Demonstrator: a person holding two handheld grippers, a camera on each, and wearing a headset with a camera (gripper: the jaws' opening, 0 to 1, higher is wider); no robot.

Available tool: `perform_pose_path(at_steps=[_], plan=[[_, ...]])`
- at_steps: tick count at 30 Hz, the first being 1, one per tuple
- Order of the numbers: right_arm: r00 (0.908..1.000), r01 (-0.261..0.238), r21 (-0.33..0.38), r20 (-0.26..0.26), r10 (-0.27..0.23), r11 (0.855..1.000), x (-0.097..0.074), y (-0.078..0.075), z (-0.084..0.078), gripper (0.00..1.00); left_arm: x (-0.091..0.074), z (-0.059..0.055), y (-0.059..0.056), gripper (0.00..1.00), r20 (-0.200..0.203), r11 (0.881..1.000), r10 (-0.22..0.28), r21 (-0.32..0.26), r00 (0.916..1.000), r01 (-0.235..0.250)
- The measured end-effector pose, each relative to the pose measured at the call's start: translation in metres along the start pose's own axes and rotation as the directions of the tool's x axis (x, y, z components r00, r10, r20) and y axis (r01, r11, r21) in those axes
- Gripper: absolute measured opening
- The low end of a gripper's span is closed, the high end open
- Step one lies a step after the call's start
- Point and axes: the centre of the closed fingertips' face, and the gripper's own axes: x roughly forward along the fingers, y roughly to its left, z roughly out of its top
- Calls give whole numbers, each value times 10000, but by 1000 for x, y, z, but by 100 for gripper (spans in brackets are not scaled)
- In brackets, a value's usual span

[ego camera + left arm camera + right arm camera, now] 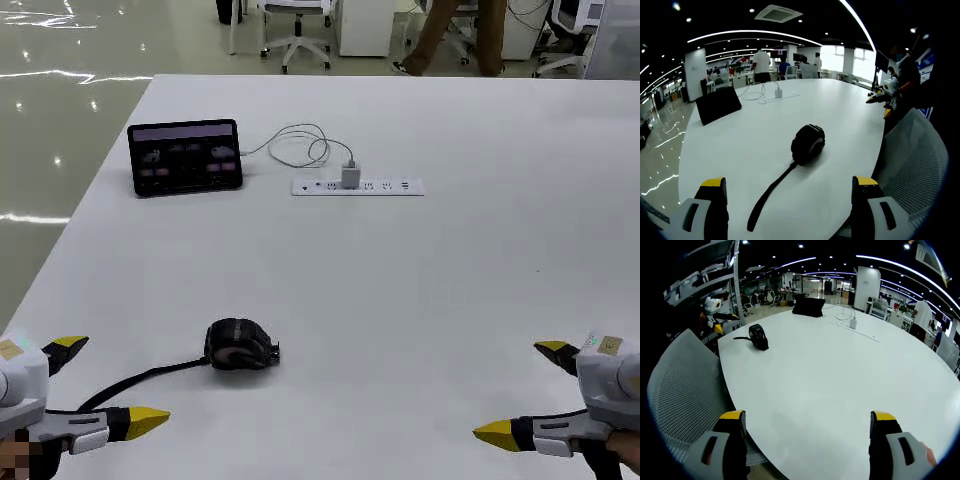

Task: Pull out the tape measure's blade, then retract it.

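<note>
Fingers spread; tape measure rests on table.

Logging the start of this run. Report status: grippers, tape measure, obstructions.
Left gripper open, empty. Right gripper open, empty. Tape measure untouched on table ahead of left, strap trailing. Nothing between.

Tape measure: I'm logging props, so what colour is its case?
Black. The tape measure shows best in the left gripper view.
</note>
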Motion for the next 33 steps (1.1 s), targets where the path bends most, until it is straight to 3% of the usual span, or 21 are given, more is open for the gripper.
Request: perform_pose_path(at_steps=[5,8,11,12,15,16,17,19,21,24,29,33], plan=[[9999,-103,-77,5,103,9999,3,-1,3,100,5,0,-2,100,-88,9998,-201,13,9998,201],[9991,-385,-194,169,388,9991,8,4,8,100,13,-5,-6,100,-405,9984,-563,-112,9976,559],[9963,-834,-468,173,843,9954,17,9,11,100,22,-14,-15,100,-1008,9915,-1221,331,9874,1260],[9917,-1155,-890,454,1199,9893,20,15,18,100,25,-18,-17,100,-1403,9879,-1363,544,9807,1451],[9872,-1343,-1389,669,1446,9812,27,19,29,100,33,-16,-21,100,-1736,9754,-1689,1119,9702,1899],[9842,-1531,-1437,673,1640,9777,29,23,31,99,36,-14,-21,100,-1729,9759,-1691,1081,9703,1894],[9838,-1564,-1480,643,1673,9765,32,23,35,98,38,-16,-17,100,-2164,9691,-1691,1414,9615,2022],[9796,-1802,-1762,565,1927,9677,36,27,41,94,43,-16,-13,100,-2631,9656,-1554,1629,9522,2027],[9793,-1830,-1784,537,1953,9668,40,29,47,94,47,-11,-15,100,-2715,9570,-1712,1825,9471,2253],[9785,-1940,-1924,326,2039,9619,48,31,54,98,55,1,-21,100,-2679,9316,-2124,2348,9397,2775],[9732,-2174,-2164,276,2285,9518,58,36,71,100,66,14,-24,99,-3077,8958,-2370,2978,9215,3299],[9695,-2362,-2362,87,2451,9426,69,40,76,100,73,23,-26,97,-3261,8740,-2411,3364,9141,3506]])
